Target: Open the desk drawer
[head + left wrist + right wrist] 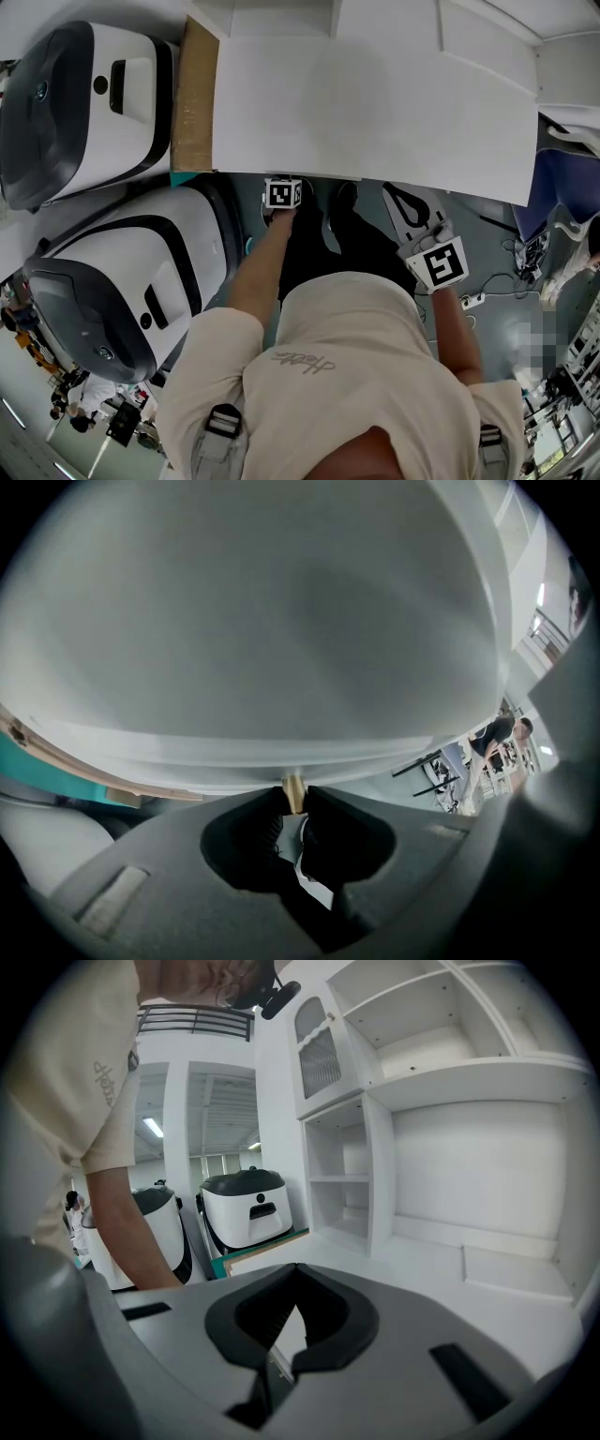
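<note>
In the left gripper view the white drawer front [281, 649] fills most of the picture. A small brass knob [293, 792] sticks out of its lower edge. My left gripper [293, 797] is shut on this knob, one jaw tip against each side. In the head view only its marker cube [283, 194] shows, at the front edge of the white desk top [375, 103]; the jaws are hidden beneath that edge. My right gripper [400, 201] hangs off the desk's front right, above the floor. Its jaws [298, 1267] are shut with nothing between them.
Two large white and black machines [84, 94] [122, 281] stand at the desk's left, with a cardboard strip [195, 94] against the desk's side. White shelves [450, 1082] rise behind the desk. A power strip with cables [473, 300] lies on the floor at the right.
</note>
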A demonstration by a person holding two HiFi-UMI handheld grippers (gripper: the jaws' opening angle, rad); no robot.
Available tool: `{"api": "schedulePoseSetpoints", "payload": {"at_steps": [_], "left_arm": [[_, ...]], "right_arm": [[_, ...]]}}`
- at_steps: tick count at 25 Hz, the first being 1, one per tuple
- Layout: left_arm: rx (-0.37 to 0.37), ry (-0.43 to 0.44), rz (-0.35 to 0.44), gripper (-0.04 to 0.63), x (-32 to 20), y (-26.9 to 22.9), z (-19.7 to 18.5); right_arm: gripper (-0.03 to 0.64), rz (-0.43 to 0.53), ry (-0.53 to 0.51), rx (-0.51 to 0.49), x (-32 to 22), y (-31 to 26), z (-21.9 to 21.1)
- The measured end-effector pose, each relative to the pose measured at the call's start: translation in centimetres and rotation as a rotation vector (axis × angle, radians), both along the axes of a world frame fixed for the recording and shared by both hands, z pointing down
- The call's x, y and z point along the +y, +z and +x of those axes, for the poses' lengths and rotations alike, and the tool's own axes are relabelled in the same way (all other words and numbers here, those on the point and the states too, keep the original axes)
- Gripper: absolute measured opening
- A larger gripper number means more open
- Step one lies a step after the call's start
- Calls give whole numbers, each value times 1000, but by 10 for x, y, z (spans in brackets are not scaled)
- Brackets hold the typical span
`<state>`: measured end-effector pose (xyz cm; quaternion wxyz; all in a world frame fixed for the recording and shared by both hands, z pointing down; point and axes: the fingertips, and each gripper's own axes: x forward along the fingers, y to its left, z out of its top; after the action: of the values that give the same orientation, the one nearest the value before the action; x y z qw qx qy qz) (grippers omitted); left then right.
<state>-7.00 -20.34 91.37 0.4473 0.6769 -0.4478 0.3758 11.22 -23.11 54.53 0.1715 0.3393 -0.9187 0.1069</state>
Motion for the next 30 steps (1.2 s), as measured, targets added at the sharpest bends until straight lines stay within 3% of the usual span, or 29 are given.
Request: {"api": "schedulePoseSetpoints", "payload": {"at_steps": [19, 30], "left_arm": [[-46, -11, -40, 92, 55, 2, -3], [-40, -6, -32, 92, 81, 3, -4]], "right_arm": [[-5, -19, -89, -44, 35, 1, 8], [-5, -10, -128, -45, 64, -7, -22]]}}
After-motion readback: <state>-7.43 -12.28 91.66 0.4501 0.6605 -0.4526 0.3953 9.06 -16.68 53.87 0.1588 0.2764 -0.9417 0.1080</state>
